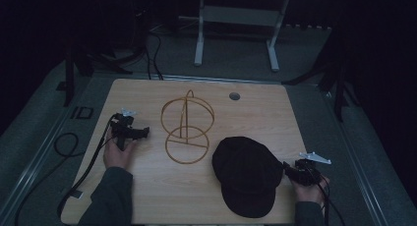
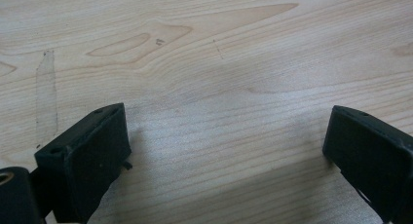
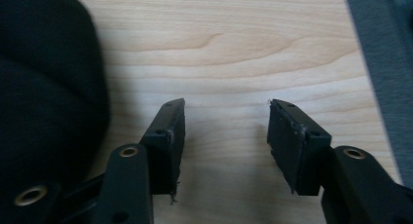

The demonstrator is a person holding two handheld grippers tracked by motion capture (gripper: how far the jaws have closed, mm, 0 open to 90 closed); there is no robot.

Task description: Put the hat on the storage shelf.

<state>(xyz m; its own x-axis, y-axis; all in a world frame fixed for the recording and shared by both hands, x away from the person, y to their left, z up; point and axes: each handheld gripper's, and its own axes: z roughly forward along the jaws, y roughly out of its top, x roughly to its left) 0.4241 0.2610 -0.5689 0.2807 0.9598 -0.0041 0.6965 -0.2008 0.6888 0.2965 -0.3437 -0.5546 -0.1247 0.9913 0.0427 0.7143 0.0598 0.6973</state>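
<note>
The high view is dim and underexposed, its surroundings sinking into near black; only the wooden table [image 1: 147,96] catches soft light. Both gripper views are brighter and evenly lit, with sharp wood grain, faint soft shadows beneath the jaws, and slightly blurred near edges.

High view looks down over the whole table [image 1: 147,196]; both gripper views skim its wood close up.

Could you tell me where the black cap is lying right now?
In the high view, the black cap lies near the table's front right, beside the right tool, just right of the wire stand.
</note>
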